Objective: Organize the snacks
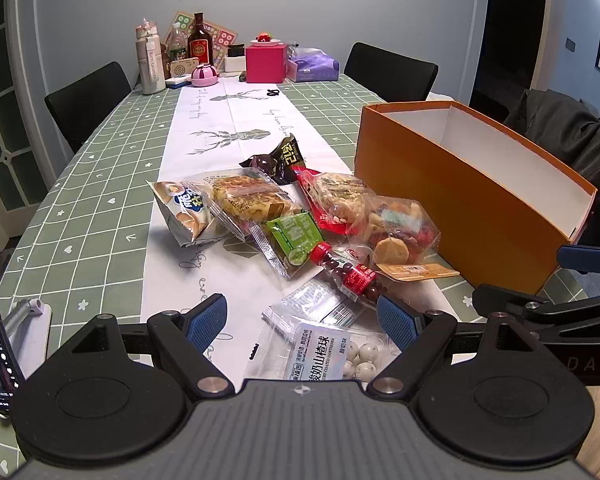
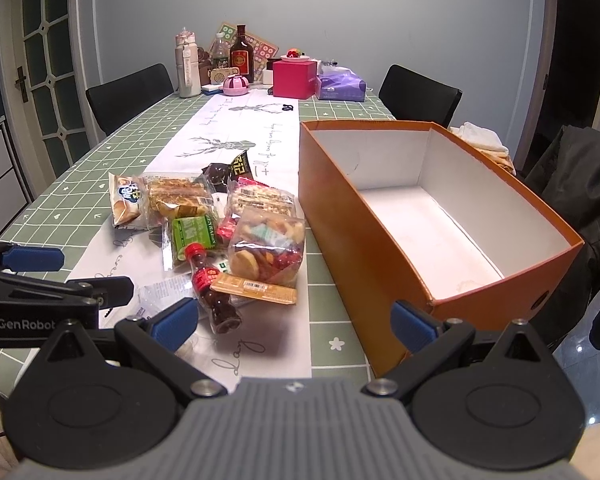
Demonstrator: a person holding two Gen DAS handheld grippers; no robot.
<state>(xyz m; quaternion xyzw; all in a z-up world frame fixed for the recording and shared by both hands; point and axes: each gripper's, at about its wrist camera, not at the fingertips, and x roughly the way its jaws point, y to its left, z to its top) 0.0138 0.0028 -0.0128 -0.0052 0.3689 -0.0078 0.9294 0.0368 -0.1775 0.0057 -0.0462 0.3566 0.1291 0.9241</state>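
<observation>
I have both tools above the near end of the table with the green checked cloth (image 1: 100, 184), and nothing is taken yet. The left gripper (image 1: 302, 322) has its blue pads spread wide, empty, and hangs over the clear flat packet of white coated balls (image 1: 324, 354). The right gripper (image 2: 296, 322) is also spread wide and empty, near the front corner of the orange cardboard box with white inside (image 2: 364, 240).

The snacks lie in one heap on the white runner, just left of the box, approx. touching each other. The box is empty as far as I see.

How they will handle, in my judgement:
- The clear plastic bag of mixed biscuits and dried fruit (image 2: 266, 250) is light but bulky, and the content is brittle. I would pinch the orange header card at its bottom seal, not the belly.
- The small bottle with red cap and dark round candies (image 2: 214, 288) lies on its side. It is stiff and smooth, so it can roll or slip; take it across the body near the label.
- The two clear-wrapped crispy cakes (image 1: 248, 198) are fragile, w/ slippery film. Grip the crimped end only.
- The green flat sachet (image 1: 296, 238) and the white puffed bag with blue print (image 1: 184, 210) are soft, v. light; the edge seam is best.

The packet under the left tool lies flat, so one pad must slide under an edge.
</observation>
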